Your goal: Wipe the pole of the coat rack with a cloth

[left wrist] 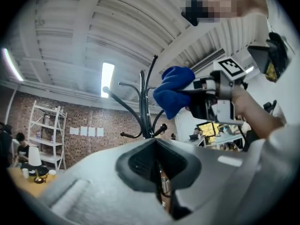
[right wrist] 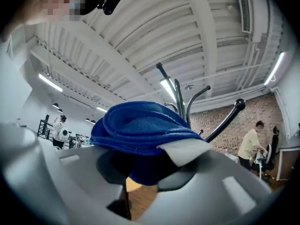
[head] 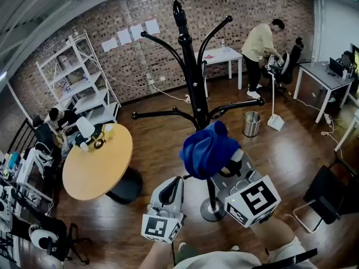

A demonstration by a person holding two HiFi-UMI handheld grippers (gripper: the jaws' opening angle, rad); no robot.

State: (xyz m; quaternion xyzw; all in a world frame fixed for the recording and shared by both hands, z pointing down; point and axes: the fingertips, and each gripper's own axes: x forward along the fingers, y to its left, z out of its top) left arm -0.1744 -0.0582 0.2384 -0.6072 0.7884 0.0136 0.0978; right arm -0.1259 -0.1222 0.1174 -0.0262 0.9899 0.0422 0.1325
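Right gripper (head: 224,160) raised, clamping cloth (head: 207,149) (bunched)

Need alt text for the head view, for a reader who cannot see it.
The right gripper holds a bunched blue cloth up in front of the pole of a black coat rack. The left gripper, shut and empty, hangs lower left of it; a round wooden table stands further left.

Open-plan office: brick wall (head: 168,10), desks (head: 322,74), office chairs (head: 289,66), white shelving (head: 84,77), round table (head: 95,161), people at workstations.
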